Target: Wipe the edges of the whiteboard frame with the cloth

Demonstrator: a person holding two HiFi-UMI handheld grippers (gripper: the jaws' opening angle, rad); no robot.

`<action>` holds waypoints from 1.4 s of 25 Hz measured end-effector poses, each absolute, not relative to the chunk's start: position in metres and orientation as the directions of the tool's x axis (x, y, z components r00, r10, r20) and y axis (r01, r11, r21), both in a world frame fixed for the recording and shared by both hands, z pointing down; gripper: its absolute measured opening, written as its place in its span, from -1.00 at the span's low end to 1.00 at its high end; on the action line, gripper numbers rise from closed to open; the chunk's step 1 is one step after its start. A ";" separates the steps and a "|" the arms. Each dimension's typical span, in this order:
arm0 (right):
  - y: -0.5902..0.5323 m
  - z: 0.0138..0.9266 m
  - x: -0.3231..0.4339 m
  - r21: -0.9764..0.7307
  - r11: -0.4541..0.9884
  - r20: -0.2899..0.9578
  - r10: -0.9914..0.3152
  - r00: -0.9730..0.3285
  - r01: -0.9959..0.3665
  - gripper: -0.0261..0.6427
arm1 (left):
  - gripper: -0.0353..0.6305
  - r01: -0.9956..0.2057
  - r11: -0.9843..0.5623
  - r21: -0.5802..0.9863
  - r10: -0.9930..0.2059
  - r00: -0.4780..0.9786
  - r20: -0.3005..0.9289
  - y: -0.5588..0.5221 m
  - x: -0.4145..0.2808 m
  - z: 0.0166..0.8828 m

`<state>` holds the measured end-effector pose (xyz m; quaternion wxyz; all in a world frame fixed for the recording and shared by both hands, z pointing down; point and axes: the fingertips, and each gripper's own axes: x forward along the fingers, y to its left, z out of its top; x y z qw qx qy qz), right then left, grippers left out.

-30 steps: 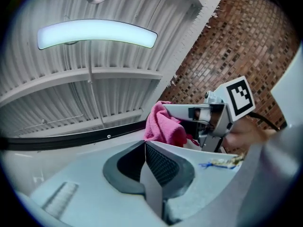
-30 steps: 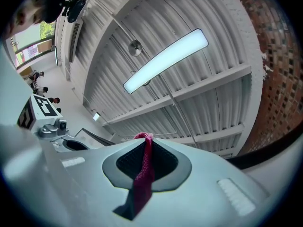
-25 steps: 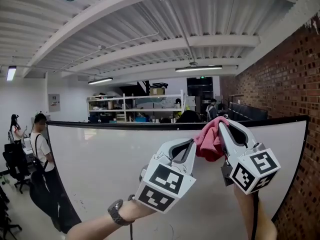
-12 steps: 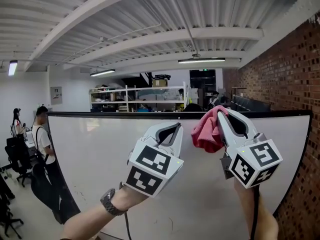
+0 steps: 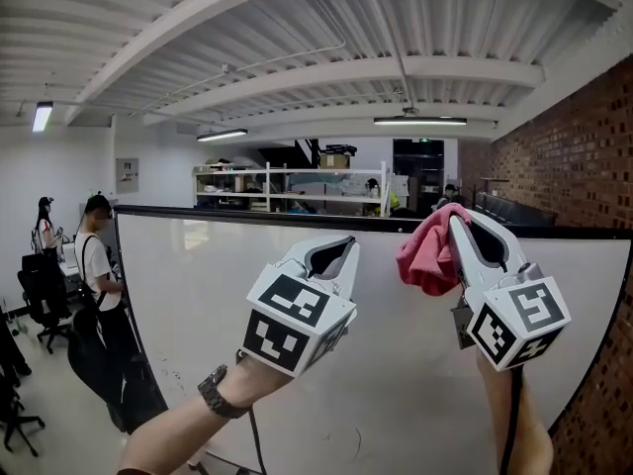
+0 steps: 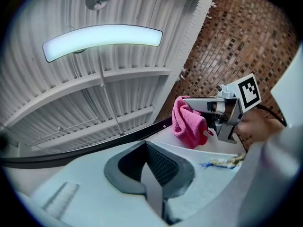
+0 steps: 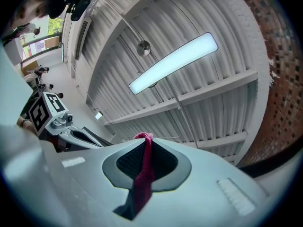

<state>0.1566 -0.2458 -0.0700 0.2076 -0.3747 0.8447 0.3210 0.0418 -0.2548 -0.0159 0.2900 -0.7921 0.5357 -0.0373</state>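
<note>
The whiteboard (image 5: pixel 198 295) stands upright, with its black top frame edge (image 5: pixel 227 215) running across the head view. My right gripper (image 5: pixel 457 218) is shut on a pink cloth (image 5: pixel 427 255), which hangs bunched at the frame's top edge on the right. In the right gripper view the pink cloth (image 7: pixel 143 169) is a strip pinched between the closed jaws of my right gripper (image 7: pixel 143 138). My left gripper (image 5: pixel 344 243) is shut and empty, just below the frame edge and left of the cloth. The left gripper view shows my left gripper (image 6: pixel 147 148), the pink cloth (image 6: pixel 189 124) and the frame edge (image 6: pixel 94 144).
Two people (image 5: pixel 96 255) stand at the far left beside an office chair (image 5: pixel 40 300). A brick wall (image 5: pixel 574 166) borders the board's right end. Shelving (image 5: pixel 297 181) shows beyond the board's top, and ceiling lights (image 5: pixel 420 121) hang overhead.
My left gripper has drawn away to the left of the right one, widening the gap between them. The right gripper still holds the cloth at the top edge.
</note>
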 end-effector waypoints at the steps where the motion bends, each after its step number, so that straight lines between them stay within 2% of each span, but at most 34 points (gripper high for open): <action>1: -0.246 -0.070 0.150 0.389 0.508 -0.589 -0.504 -0.632 -0.768 -0.85 | -0.89 -0.826 -0.260 -0.501 -0.869 0.426 -0.252 -0.255 0.036 -0.015; 7: -0.241 -0.068 0.108 0.371 0.515 -0.600 -0.502 -0.623 -0.772 -0.86 | -0.89 -0.793 -0.313 -0.523 -0.860 0.470 -0.197 -0.245 0.008 0.001; 12: -0.231 -0.069 0.054 0.384 0.500 -0.592 -0.511 -0.623 -0.776 -0.86 | -0.89 -0.784 -0.335 -0.523 -0.854 0.487 -0.182 -0.232 -0.043 0.001; 16: -0.224 -0.068 0.025 0.390 0.442 -0.592 -0.551 -0.588 -0.808 -0.86 | -0.89 -0.779 -0.368 -0.508 -0.841 0.511 -0.175 -0.227 -0.077 0.006; 21: -0.219 -0.060 -0.008 0.346 0.436 -0.564 -0.611 -0.556 -0.831 -0.86 | -0.89 -0.757 -0.407 -0.510 -0.823 0.547 -0.154 -0.213 -0.112 0.013; 25: -0.217 -0.056 -0.015 0.342 0.406 -0.554 -0.641 -0.531 -0.847 -0.86 | -0.89 -0.743 -0.445 -0.500 -0.802 0.579 -0.147 -0.210 -0.121 0.014; 35: -0.217 -0.071 -0.013 0.298 0.296 -0.642 -0.641 -0.420 -0.908 -0.85 | -0.89 -0.746 -0.433 -0.506 -0.808 0.570 -0.150 -0.215 -0.144 0.013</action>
